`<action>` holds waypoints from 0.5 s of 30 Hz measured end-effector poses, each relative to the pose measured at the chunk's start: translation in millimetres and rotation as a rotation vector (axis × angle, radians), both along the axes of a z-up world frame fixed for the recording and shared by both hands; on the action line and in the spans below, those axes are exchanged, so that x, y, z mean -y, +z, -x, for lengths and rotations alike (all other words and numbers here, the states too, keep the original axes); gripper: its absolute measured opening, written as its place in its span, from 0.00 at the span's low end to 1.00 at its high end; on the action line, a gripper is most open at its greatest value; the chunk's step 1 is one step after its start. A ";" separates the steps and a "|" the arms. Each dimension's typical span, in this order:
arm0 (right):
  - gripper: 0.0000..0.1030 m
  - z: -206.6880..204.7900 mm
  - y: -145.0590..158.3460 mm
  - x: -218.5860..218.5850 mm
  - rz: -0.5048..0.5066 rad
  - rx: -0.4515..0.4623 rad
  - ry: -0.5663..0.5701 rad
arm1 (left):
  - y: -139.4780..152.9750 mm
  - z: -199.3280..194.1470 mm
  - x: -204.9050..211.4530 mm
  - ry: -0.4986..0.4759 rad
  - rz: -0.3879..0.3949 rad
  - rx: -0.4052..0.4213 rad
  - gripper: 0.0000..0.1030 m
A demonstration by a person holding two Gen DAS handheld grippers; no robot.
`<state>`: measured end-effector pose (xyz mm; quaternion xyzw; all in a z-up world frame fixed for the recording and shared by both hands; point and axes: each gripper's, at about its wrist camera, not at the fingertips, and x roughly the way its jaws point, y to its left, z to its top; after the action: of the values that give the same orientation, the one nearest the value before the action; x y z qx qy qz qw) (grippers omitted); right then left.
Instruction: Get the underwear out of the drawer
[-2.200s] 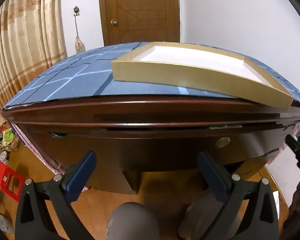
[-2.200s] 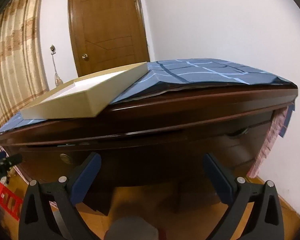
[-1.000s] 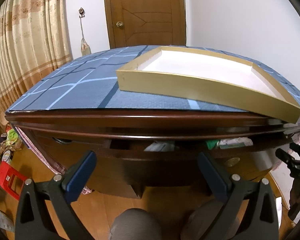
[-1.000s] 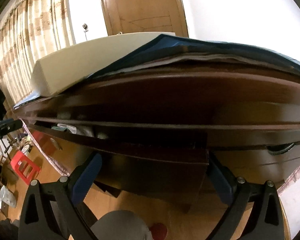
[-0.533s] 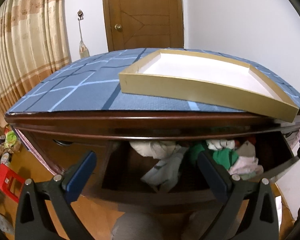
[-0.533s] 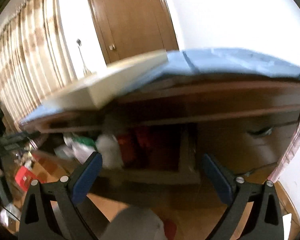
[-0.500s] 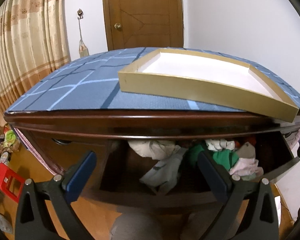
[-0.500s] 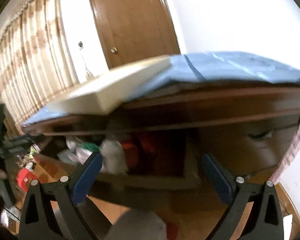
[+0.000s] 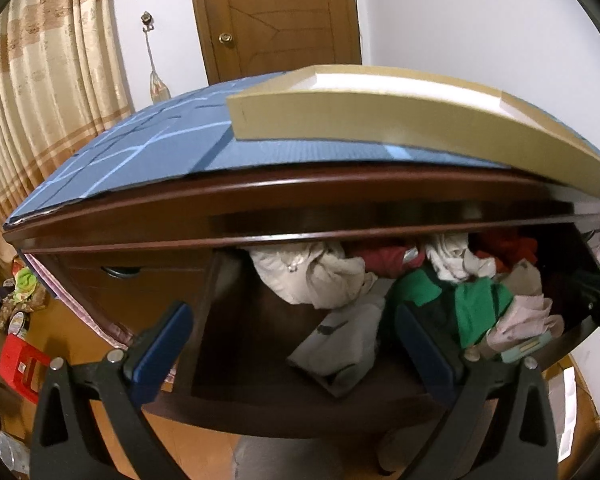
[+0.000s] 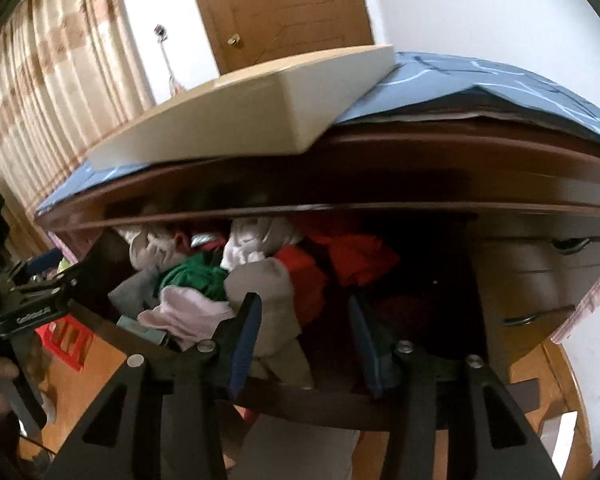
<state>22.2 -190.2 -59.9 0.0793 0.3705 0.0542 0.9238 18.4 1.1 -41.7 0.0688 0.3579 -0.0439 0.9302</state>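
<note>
Left wrist: left gripper (image 9: pixel 292 344) is hanging released, jaws wide, over the pulled-out drawer (image 9: pixel 300 412). Underwear (image 9: pixel 380 288) is lying heaped inside, white, green, red, pink pieces toward the right half. Box (image 9: pixel 400 120) is sitting on the blue cloth (image 9: pixel 148 148) above.

Right wrist: right gripper (image 10: pixel 304 344) jaws have just been closing, now narrower, a beige piece (image 10: pixel 276 312) sitting between them; can't tell whether the pads are pinching it.
</note>
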 end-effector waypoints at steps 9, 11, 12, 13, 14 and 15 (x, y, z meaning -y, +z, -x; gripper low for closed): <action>0.47 -0.2 -8.5 -7.7 0.073 -0.056 -0.002 | -12.6 -3.8 -4.0 -0.007 -0.006 -0.043 0.99; 0.47 -2.0 -8.8 -7.9 0.071 -0.072 -0.001 | -14.1 -5.7 -5.2 -0.006 -0.009 -0.050 0.99; 0.47 -2.7 -8.6 -7.7 0.069 -0.083 0.001 | -15.4 -6.0 -5.3 -0.006 -0.013 -0.056 0.99; 0.47 -3.8 -8.7 -7.1 0.065 -0.094 0.004 | -16.4 -5.9 -5.7 -0.007 -0.013 -0.060 0.99; 0.47 -4.7 -8.6 -6.4 0.062 -0.102 0.007 | -16.8 -5.5 -6.2 -0.007 -0.008 -0.062 0.99; 0.47 -5.5 -8.6 -6.0 0.058 -0.112 0.009 | -16.7 -5.1 -6.4 -0.008 -0.010 -0.062 0.99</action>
<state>27.8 -184.1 -68.4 0.0534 0.4235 0.0433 0.9033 23.5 7.5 -58.4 0.0735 0.3863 -0.0478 0.9182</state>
